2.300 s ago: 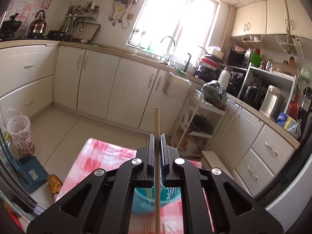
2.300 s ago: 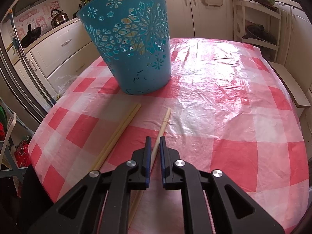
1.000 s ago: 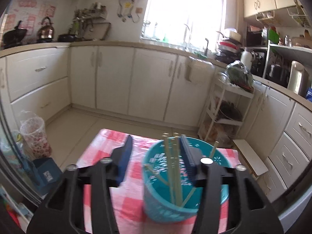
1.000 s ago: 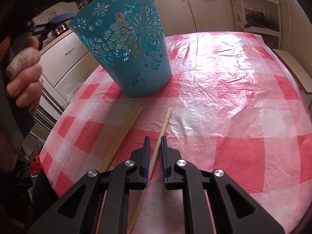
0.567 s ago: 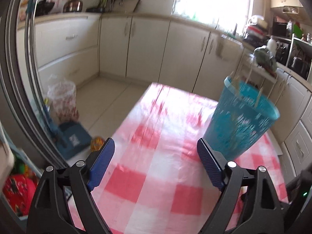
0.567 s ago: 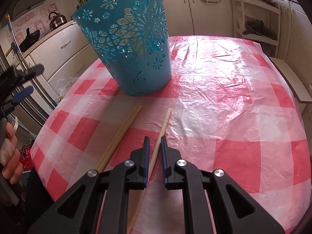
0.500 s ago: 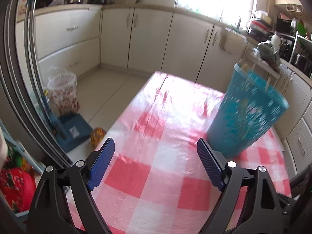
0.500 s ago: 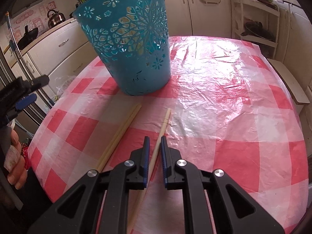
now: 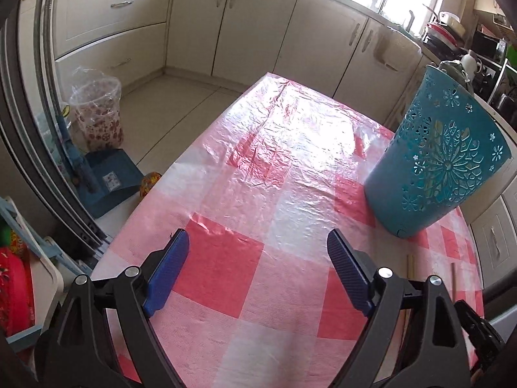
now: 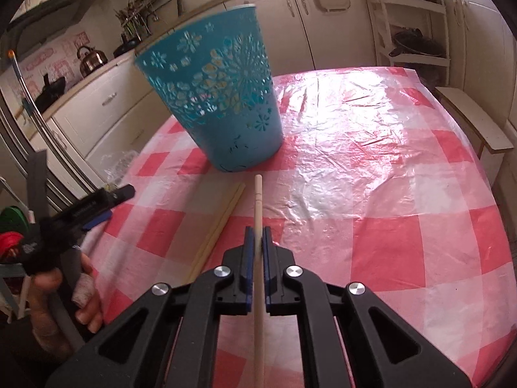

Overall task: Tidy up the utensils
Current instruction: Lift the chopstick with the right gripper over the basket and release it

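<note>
The left gripper point(image 9: 255, 268) tilts down over the tablecloth point(image 9: 258, 174), jaws wide and empty. The right gripper point(image 10: 255, 242) (angled down too) clamps one chopstick point(image 10: 258, 200) pointing at the basket point(image 10: 219, 97); a pair point(image 10: 219, 220) lies beside it.

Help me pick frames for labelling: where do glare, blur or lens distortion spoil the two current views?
Left wrist view: window glare whitens the far tablecloth; fisheye bends the cabinets and leans the blue basket; otherwise sharp. Right wrist view: sheen on the plastic cloth right of the basket, slight blur on the chopstick where the right gripper clamps it, edges curved.
</note>
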The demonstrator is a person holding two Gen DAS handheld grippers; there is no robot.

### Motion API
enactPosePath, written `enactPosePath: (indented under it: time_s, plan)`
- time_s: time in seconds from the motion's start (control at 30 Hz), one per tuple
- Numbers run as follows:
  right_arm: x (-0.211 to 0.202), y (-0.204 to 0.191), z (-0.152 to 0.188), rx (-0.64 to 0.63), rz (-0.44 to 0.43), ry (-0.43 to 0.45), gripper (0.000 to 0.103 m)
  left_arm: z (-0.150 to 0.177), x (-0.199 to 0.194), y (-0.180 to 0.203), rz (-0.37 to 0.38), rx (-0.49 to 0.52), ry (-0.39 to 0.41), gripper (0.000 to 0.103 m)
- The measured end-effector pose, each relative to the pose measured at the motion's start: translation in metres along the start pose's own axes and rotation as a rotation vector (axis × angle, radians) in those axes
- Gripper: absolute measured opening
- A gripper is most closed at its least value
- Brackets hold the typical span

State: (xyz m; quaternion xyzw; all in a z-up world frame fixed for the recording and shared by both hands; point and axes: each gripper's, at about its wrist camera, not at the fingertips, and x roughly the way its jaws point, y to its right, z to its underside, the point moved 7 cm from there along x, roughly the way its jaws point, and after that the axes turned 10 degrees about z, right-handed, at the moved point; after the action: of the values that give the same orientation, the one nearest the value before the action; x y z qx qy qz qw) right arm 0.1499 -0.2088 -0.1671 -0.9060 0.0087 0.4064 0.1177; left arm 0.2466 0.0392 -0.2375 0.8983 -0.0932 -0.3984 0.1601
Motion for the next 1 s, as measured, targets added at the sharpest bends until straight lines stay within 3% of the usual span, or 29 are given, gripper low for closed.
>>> enactPosePath:
  time_s: [0.23, 0.6, 1.0]
  plan:
    - [-0.032, -0.006, -0.018, 0.077, -0.117, 0.066, 0.006, 0.0, 0.003, 0.001, -0.001, 0.001, -0.015, 0.083]
    - [-0.083, -0.021, -0.073, 0.084, -0.212, 0.228, 0.006, 0.0, 0.004, 0.003, -0.006, 0.006, -0.017, 0.083]
    - [-0.112, -0.057, -0.185, 0.05, -0.229, 0.509, 0.006, 0.0, 0.003, 0.003, -0.001, 0.002, -0.014, 0.083]
